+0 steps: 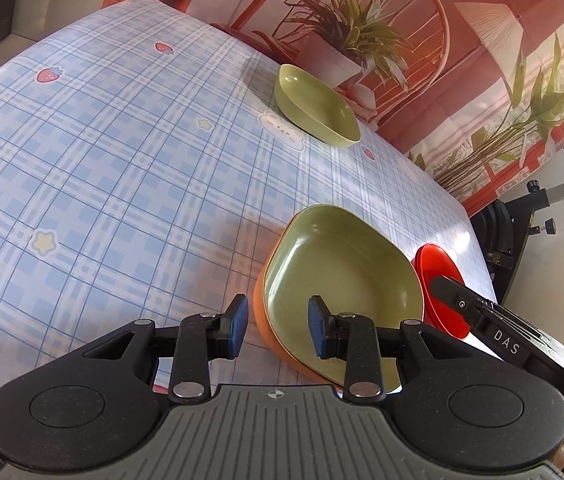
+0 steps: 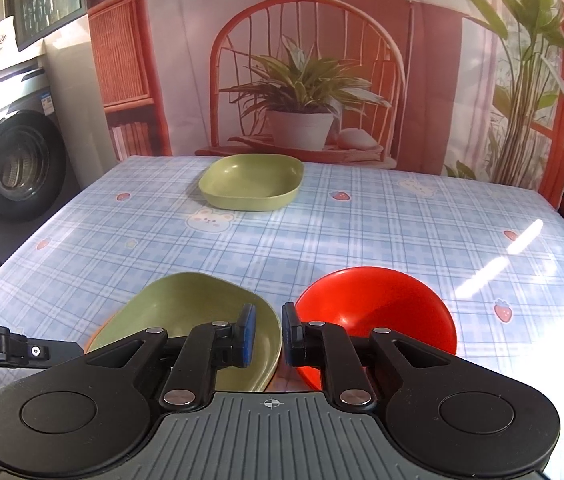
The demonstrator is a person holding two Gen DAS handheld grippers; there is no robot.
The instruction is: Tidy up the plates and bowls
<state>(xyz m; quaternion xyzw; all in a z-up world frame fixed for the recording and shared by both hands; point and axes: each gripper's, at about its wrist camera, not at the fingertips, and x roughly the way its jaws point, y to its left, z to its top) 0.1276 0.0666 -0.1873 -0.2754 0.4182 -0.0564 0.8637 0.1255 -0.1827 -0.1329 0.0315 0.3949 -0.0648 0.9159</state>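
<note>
Bright daylight – glare streaks on tablecloth [image 2: 522, 236], fisheye-bent edges.

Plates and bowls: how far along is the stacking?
Done: one green plate sits nested on an orange plate. In hand: nothing; the left gripper straddles the stack's rim with its pads clear, and the right gripper is empty. Left: the far green plate and the red bowl stand apart.
</note>
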